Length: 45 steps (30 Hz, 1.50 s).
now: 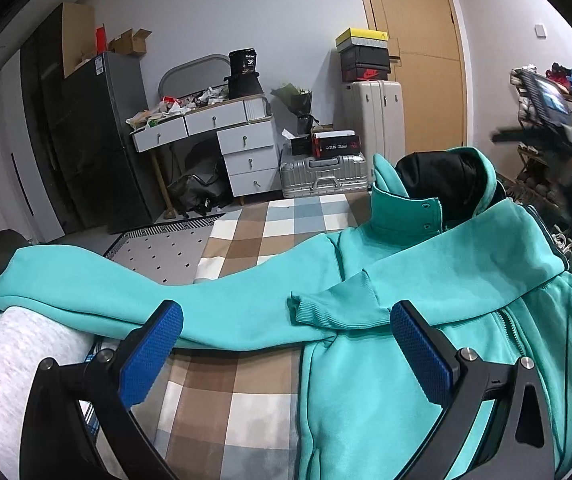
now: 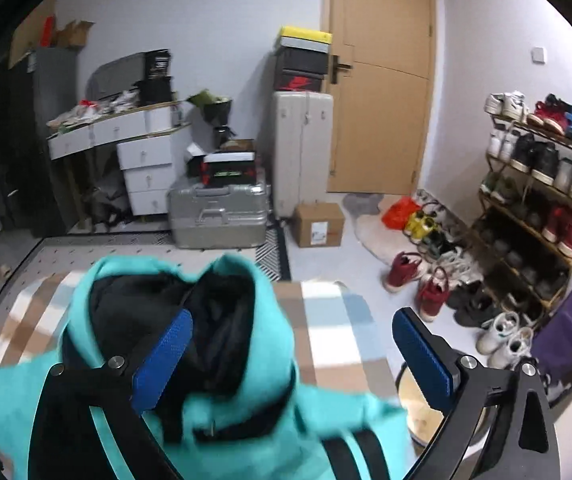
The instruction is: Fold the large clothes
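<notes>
Soft teal hoodie (image 1: 426, 264) on checked bedspread (image 1: 242, 384), ribbed cuff (image 1: 334, 304) between wide-open empty left gripper (image 1: 286, 320), right gripper (image 2: 292, 332) gaping, empty, over black-lined hood (image 2: 174, 300)

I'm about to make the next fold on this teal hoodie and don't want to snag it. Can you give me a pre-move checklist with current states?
1. Left claw open, nothing pinched: ok.
2. Right claw open, clear of the hood: ok.
3. One sleeve folded across the hoodie: ok.
4. Other sleeve folded in: not ok, it stretches out past the blanket edge.
5. Hood lying flat: not ok, it stands up.
6. Zipper fully closed: cannot tell.
</notes>
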Available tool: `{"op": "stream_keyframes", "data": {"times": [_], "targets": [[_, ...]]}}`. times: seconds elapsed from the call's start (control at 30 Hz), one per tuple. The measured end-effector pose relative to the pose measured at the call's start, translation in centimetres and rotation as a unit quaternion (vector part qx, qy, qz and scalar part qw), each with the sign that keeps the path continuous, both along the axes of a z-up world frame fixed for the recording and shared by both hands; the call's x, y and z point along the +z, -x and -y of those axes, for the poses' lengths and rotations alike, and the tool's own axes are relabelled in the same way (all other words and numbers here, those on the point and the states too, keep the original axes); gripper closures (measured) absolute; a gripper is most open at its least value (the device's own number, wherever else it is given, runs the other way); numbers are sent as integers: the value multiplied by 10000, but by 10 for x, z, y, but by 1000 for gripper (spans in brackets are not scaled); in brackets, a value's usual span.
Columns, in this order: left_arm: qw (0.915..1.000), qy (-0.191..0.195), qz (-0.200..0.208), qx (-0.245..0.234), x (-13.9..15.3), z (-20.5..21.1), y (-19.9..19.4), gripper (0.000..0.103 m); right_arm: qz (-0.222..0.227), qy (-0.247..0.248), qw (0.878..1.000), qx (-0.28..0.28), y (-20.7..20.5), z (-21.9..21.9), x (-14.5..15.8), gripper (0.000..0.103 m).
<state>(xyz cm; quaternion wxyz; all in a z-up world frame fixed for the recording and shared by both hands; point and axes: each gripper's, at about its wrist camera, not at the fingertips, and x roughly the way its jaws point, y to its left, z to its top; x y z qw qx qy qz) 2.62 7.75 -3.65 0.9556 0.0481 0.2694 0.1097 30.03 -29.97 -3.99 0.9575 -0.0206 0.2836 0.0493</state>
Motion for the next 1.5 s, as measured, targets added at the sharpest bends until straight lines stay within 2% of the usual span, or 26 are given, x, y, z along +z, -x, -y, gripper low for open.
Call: {"op": "stream_keyframes", "data": {"times": [0.1, 0.17, 0.2, 0.27, 0.3, 0.33, 0.37, 0.4, 0.43, 0.5, 0.63, 0.7, 0.73, 0.83, 0.93, 1.0, 1.03, 1.1, 1.13, 1.17, 1.23, 1.3, 1.33, 1.37, 1.43, 1.5], "targets": [[10000, 78, 52, -14, 3, -1, 4, 2, -335, 71, 9992, 223, 26, 12, -20, 2], [9999, 98, 111, -16, 5, 0, 5, 2, -683, 381, 9969, -3, 30, 14, -39, 8], [9999, 86, 130, -12, 5, 1, 5, 2, -828, 467, 9953, -156, 30, 15, -49, 13], [9999, 40, 131, 2, 3, 4, 2, 2, -1196, 387, 9920, -144, 22, 13, -71, 31], [9999, 20, 115, 10, 2, 5, 1, 2, -1548, 493, 9866, -113, 13, 9, -89, 35], [9999, 1, 105, 12, 0, 6, 0, 2, -1812, 682, 9809, -166, 5, 5, -108, 50], [10000, -27, 93, 23, -1, 6, -1, 2, -2003, 811, 9762, -199, 1, 2, -121, 56], [9999, -80, 68, 45, -3, 7, -3, 2, -2259, 902, 9697, -243, -6, -1, -138, 56], [9999, -106, 55, 49, -3, 7, -3, 2, -2200, 846, 9714, -289, -6, 0, -142, 56], [9998, -167, -2, 60, -6, 7, -6, 2, -2167, 752, 9727, -368, -8, 0, -141, 55], [9999, -99, -98, 20, -7, 4, -9, 2, -2534, 943, 9626, -151, -7, 0, -125, 55], [9999, -21, -99, 1, -6, 2, -8, 2, -2158, 648, 9743, -72, 2, 5, -106, 56], [10000, 3, -95, -9, -5, 3, -7, 2, -1790, 290, 9834, -2, 9, 9, -90, 55], [10000, 18, -47, -51, -4, 7, -4, 2, -1501, -117, 9886, -76, 7, 11, -80, 45], [9999, -56, -95, -89, -7, 12, -5, 2, -2040, 242, 9782, -301, -13, -2, -106, 45], [9998, -124, -119, -95, -9, 14, -6, 2, -2502, 627, 9653, -400, -23, -9, -135, 45], [9998, -145, -131, -91, -9, 13, -7, 2, -2347, 729, 9685, -411, -22, -13, -135, 43], [9997, -163, -152, -89, -9, 12, -7, 2, -2419, 845, 9657, -412, -26, -18, -131, 44], [9997, -155, -159, -93, -9, 11, -7, 2, -2488, 700, 9652, -397, -28, -15, -127, 46], [9997, -139, -169, -98, -8, 10, -7, 2, -2425, 225, 9694, -304, -28, -9, -115, 49], [9997, -66, -194, -106, -7, 7, -7, 2, -2101, -562, 9757, -247, -25, 4, -91, 47], [9997, 42, -222, -127, -6, 6, -8, 2, -1832, -1066, 9772, -91, -24, 13, -77, 43], [9996, 84, -217, -132, -6, 6, -7, 2, -1761, -1231, 9766, -33, -26, 15, -74, 36], [9997, 98, -206, -129, -6, 7, -7, 2, -1730, -1317, 9761, -43, -29, 16, -73, 34], [9997, 74, -195, -133, -6, 9, -7, 2, -1755, -1460, 9736, 18, -37, 14, -75, 34], [9996, 6, -205, -171, -7, 14, -7, 2, -2007, -1407, 9695, -95, -47, -3, -82, 35]]}}
